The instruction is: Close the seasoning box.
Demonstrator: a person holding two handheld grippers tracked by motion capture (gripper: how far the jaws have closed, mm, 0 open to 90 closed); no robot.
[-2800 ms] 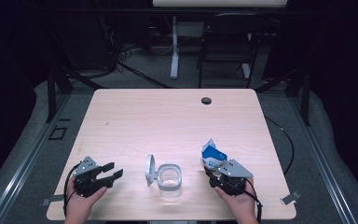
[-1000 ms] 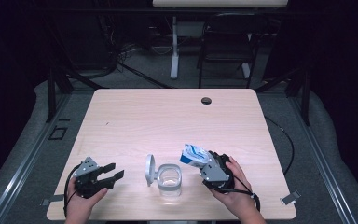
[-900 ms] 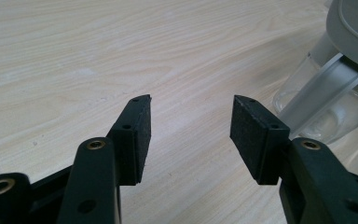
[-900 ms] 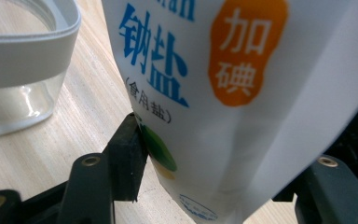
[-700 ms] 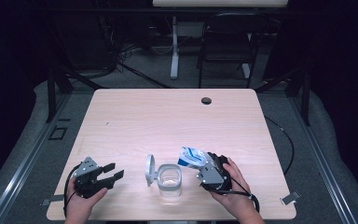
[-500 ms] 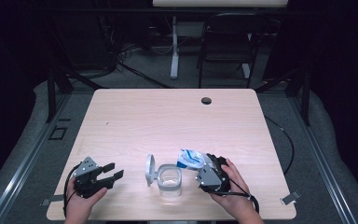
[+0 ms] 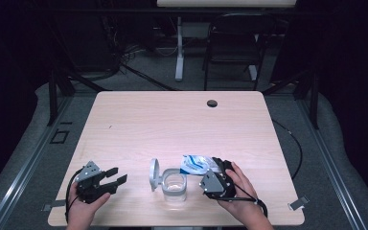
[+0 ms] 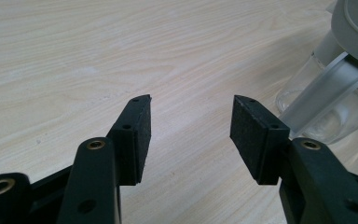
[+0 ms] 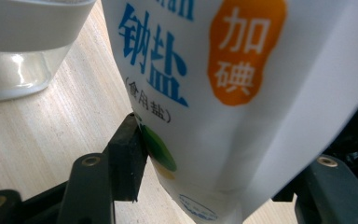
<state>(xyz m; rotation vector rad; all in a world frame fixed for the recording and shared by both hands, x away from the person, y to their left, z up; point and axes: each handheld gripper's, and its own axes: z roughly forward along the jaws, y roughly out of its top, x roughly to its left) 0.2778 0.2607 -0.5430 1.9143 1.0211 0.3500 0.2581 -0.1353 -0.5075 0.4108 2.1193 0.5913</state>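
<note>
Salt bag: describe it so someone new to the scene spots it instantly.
On the light wooden table, look along the near edge, just right of the clear jar with its flip lid open. The salt bag is clamped in the right gripper, tilted toward the jar. It is the one soft white pouch there, with blue Chinese print and an orange patch; the left gripper is open and empty.

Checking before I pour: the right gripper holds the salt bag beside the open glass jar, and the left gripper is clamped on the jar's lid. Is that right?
Not quite. The left gripper is not on the lid: the left gripper view shows its jaws open with only table between them. The right gripper does hold the salt bag beside the open glass jar.
</note>
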